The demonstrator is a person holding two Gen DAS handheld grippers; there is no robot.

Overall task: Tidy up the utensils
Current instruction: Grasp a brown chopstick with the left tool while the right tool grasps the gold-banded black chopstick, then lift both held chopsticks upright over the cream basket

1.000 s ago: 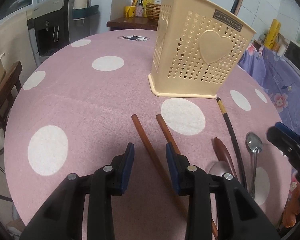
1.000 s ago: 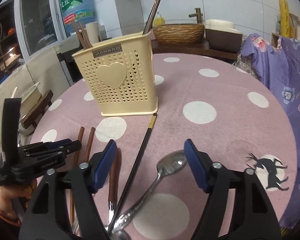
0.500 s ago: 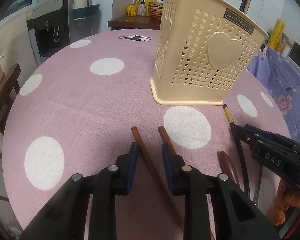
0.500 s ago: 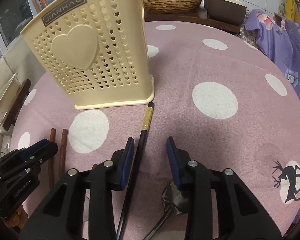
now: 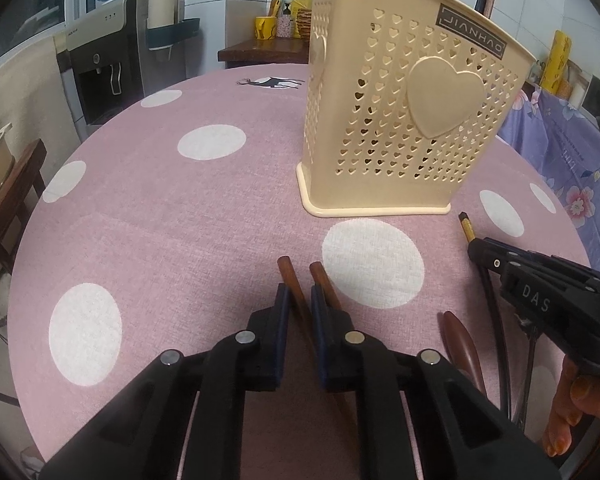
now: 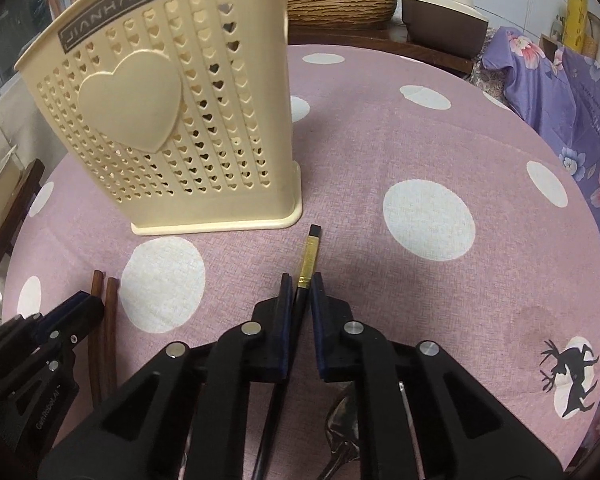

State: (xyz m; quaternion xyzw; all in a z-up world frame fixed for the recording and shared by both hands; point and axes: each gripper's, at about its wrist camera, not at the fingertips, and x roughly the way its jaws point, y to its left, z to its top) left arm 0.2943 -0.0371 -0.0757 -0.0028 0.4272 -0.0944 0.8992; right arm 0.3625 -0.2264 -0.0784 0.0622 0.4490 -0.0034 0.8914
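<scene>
Left gripper (image 5: 300,300) first: its jaws have just been closing, and they now pinch one brown wooden chopstick (image 5: 294,290) near its top end, out in front of the cream utensil holder (image 5: 400,120) on the pink spotted tablecloth (image 5: 180,220). The second brown chopstick (image 5: 325,285) lies just beside it, outside the pad on the side nearer the holder's front. Moving right, a brown wooden spoon (image 5: 462,348) lies flat on the cloth, further from the holder. Next, the right gripper (image 6: 299,294): jaws have just been closing too, now clamped on a black chopstick (image 6: 296,312) just below its gold band (image 6: 310,258), whose tip points at the holder's near corner. A metal spoon (image 6: 342,436) lies under that gripper, well short of the holder
</scene>
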